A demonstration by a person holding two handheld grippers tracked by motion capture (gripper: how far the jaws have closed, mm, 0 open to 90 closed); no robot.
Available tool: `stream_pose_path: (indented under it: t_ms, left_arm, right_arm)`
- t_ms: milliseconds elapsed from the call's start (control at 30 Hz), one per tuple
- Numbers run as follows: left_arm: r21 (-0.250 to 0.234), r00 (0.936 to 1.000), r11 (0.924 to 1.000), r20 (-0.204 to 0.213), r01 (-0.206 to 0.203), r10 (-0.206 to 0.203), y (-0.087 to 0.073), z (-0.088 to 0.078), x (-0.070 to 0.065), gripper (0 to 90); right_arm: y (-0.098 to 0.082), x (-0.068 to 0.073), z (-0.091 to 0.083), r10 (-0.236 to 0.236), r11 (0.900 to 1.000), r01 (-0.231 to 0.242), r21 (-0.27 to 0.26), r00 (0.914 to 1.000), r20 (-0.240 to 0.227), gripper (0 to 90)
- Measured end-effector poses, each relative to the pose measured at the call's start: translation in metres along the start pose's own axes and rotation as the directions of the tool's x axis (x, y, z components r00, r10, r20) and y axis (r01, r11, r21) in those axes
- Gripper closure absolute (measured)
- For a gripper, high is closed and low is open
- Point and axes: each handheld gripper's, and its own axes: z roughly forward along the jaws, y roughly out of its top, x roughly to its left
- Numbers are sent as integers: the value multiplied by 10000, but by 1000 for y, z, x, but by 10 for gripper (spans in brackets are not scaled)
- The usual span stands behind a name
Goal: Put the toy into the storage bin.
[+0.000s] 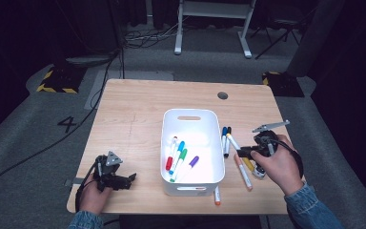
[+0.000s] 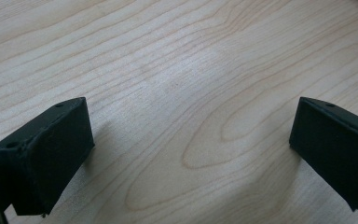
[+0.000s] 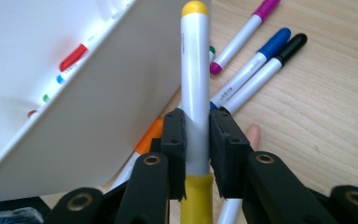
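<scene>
**Marker sort: yellow marker in your right gripper, white bin at table centre**

1. Your left hand [image 1: 94,193], near edge of the wooden table [image 1: 133,109]: it holds the left gripper [image 1: 129,178] low over bare wood, well left of the bin. Jaws stand wide apart with nothing between them; in the left gripper view you see wood grain in the gap.

2. Orange marker [image 1: 217,196]: lies on the table just off the bin's near right corner.

3. Your right hand [image 1: 280,168], right of the bin: it carries the right gripper [image 3: 197,140]. Its two black pads [image 3: 174,135] are clamped on the white barrel of the yellow marker [image 3: 195,84], one pad on each side. The yellow cap points away from you along the jaws, and the yellow end sticks out behind the pads. The marker sits beside the bin's outer right wall, clear of the table.

4. Second orange marker [image 1: 242,172]: lies on the table between the bin and your right hand.

5. White plastic bin [image 1: 191,114], table centre: it holds a red marker [image 1: 170,155], a blue one [image 1: 178,150], a green one [image 1: 179,161] and a purple one [image 1: 190,163], lying side by side on its floor.

6. Loose markers beyond the right gripper: a blue marker [image 3: 256,58] and a black marker [image 3: 272,63] lie parallel and touching; a magenta marker [image 3: 247,32] lies just past them.
</scene>
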Motion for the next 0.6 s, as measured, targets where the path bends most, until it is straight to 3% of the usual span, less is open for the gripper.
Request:
stream_pose_path:
  t_ms: [133,300,400,600]
  left_arm:
    - [0,10000,10000,-5,-7,7,0,0,0,0]
    - [-1,10000,10000,-7,-4,4,0,0,0,0]
    - [-10,10000,10000,8,-2,2,0,0,0,0]
    - [6,10000,10000,-14,-14,14,0,0,0,0]
  right_arm:
    - [4,7,-9,-81,9998,78,-190,9999,-153,771]
    - [10,24,-19,-565,9978,547,-370,9972,-496,770]
    - [16,40,-23,-989,9948,966,-318,9916,-831,770]
    - [22,58,-21,-1354,9907,1332,-262,9824,-1285,770]
